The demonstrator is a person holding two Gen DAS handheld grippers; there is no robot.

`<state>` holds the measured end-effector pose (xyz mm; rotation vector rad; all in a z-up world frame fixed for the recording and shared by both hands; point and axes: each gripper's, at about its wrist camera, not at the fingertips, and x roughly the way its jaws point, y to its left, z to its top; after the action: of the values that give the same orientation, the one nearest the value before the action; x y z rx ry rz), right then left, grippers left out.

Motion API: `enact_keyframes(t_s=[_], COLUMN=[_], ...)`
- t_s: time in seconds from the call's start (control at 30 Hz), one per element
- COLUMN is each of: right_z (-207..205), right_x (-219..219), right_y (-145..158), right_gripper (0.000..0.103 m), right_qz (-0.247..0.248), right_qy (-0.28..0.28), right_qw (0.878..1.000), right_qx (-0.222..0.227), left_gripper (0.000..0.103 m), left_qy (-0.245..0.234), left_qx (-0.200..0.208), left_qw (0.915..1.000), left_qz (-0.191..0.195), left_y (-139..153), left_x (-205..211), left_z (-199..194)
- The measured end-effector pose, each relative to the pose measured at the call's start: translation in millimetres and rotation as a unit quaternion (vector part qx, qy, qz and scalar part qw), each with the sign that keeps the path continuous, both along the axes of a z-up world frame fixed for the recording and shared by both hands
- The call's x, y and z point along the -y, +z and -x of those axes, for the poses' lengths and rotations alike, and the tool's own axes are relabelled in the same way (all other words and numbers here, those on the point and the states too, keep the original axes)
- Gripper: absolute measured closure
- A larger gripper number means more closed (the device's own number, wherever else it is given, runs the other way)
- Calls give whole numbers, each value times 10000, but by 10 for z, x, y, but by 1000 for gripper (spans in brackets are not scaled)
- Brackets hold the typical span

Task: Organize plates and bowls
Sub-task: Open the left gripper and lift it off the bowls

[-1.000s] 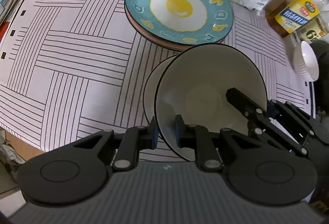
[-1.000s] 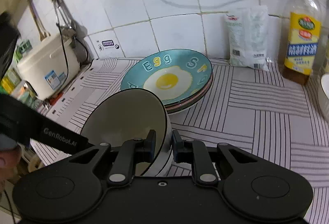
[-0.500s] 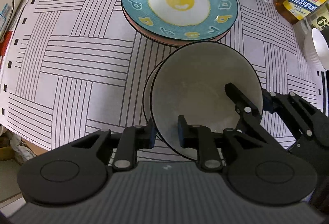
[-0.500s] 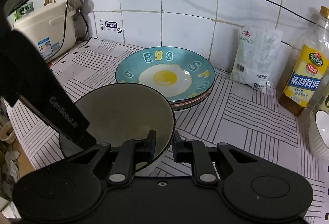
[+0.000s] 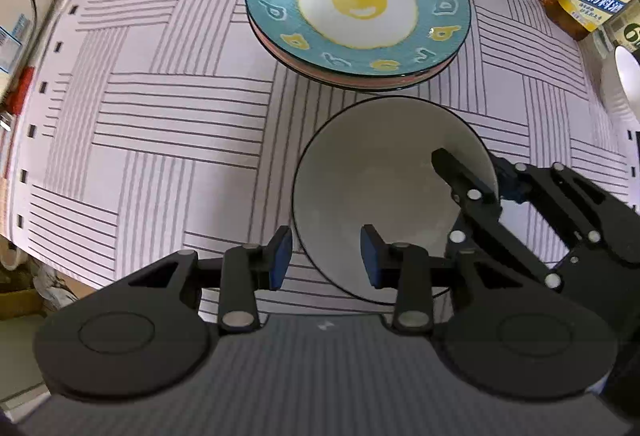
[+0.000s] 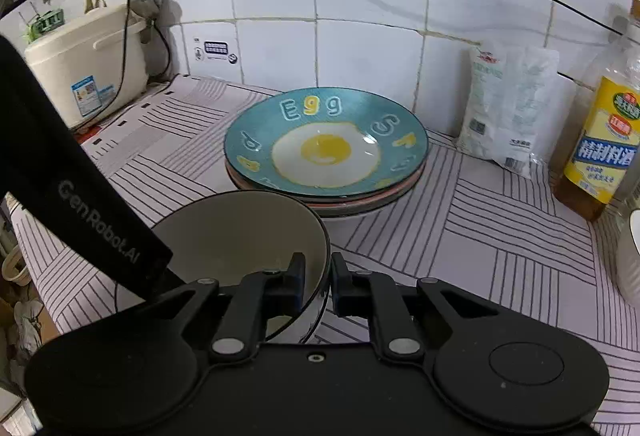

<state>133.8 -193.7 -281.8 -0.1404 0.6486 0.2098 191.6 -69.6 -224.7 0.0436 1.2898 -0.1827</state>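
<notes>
A white bowl (image 5: 380,188) with a thin dark rim sits nested in another white bowl on the striped cloth, just in front of a stack of plates topped by a teal fried-egg plate (image 5: 356,4). My left gripper (image 5: 326,256) straddles the bowl's near rim; its jaws are opening and the blue pads stand off the rim on both sides. My right gripper (image 6: 317,282) is shut on the bowl (image 6: 240,236) at its right rim, one finger inside, one outside. The same right gripper (image 5: 496,180) shows in the left wrist view. The egg plate (image 6: 326,142) lies behind the bowl.
A cream rice cooker (image 6: 86,72) stands at the back left with a cord. A white salt bag (image 6: 506,104) and an oil bottle (image 6: 604,140) stand by the tiled wall at right. Another white bowl (image 5: 624,84) sits at the right edge. The counter drops off at left.
The tilted bowl has been lowered level into the bowl beneath it. My left gripper's jaws have parted and let go of the near rim. The right gripper stays clamped on the rim.
</notes>
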Motion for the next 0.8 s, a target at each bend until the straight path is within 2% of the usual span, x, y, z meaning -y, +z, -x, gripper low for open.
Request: enact_keyframes(t_s=[0.1, 0.17, 0.2, 0.23, 0.47, 0.53, 0.63, 0.8], right_z=[35, 138, 188, 253, 777, 891, 1050, 1276], right_x=[79, 190, 240, 296, 847, 1027, 1273, 1609], right_y=[62, 154, 197, 240, 466, 517, 558, 561], right_gripper=[79, 70, 63, 61, 54, 50, 48, 41], right_qz=[-274, -518, -569, -596, -605, -547, -448, -372], right_qy=[24, 35, 26, 10, -427, -664, -1106, -1617], right_qw=[9996, 9986, 9982, 9978, 9935, 9919, 9884, 9809], right_qx=[-34, 126, 199, 286, 864, 938, 943, 1015], left_gripper=[58, 54, 52, 52, 47, 42, 40, 39], left_qy=[-100, -209, -266, -337, -950, -1186, -1498, -1953], left_qx=[216, 401, 493, 589, 1006, 1021, 1112, 1134], left_qw=[9997, 9987, 9981, 9972, 9897, 9869, 9813, 9735], left_qz=[-113, -225, -273, -317, -362, -384, -474, -359], left_y=[115, 214, 261, 316, 594, 644, 702, 764], left_x=[38, 95, 129, 184, 628, 788, 1031, 1397], left_z=[76, 153, 188, 235, 515, 593, 711, 800])
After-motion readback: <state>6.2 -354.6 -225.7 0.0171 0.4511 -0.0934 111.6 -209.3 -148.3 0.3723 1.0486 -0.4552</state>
